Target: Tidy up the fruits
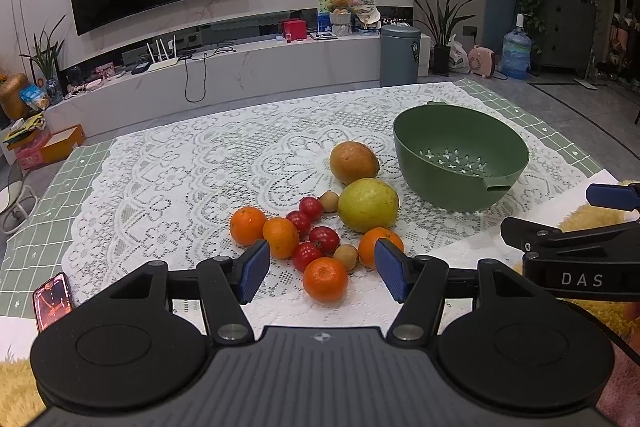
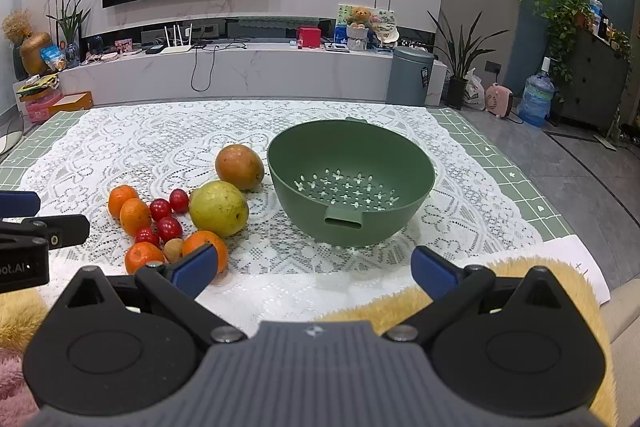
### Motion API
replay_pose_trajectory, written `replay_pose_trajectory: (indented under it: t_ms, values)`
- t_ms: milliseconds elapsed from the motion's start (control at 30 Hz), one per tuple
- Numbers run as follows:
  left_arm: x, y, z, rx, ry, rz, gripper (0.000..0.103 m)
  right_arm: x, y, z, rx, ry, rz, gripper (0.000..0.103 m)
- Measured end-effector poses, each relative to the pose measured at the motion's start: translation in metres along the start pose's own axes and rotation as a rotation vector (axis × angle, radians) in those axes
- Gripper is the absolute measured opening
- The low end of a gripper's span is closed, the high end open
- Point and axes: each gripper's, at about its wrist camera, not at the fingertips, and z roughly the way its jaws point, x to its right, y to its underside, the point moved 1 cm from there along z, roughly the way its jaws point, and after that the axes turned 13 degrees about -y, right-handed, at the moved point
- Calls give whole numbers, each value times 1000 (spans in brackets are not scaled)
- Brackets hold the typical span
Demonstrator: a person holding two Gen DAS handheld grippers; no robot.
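Left gripper (image 1: pixel 322 269) wide open, nothing held, hovering just above the near end of the fruit pile; nearest mandarin (image 1: pixel 325 279) sits btwn its blue pads w/o touching. Right gripper (image 2: pixel 314 269) also wide open & empty, over bare lace cloth (image 2: pixel 120 147) in front of the green colander bowl (image 2: pixel 416 203). Fruits all on tabletop left of the bowl: mandarins, cherry tomatoes (image 1: pixel 324 239), yellow-green guava (image 1: pixel 368 205), mango (image 1: pixel 354 163) touching it. Bowl empty.

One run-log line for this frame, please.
left gripper: open, empty | right gripper: open, empty | green colander: empty | fruit pile: on lace cloth, untouched
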Motion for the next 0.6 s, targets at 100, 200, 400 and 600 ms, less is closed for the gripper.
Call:
replay_pose_trajectory:
  t_ms: [100,200,400,600]
  values:
    - [0,0,0,3,3,-1,71,0,0,0,-1,0,2,99]
    - [0,1,-1,4,5,-3,71,0,0,0,-1,-1,2,99]
    - [0,0,-1,4,5,-2,71,0,1,1,-5,0,3,99]
    - [0,1,-1,4,5,-2,71,0,1,1,-5,0,3,99]
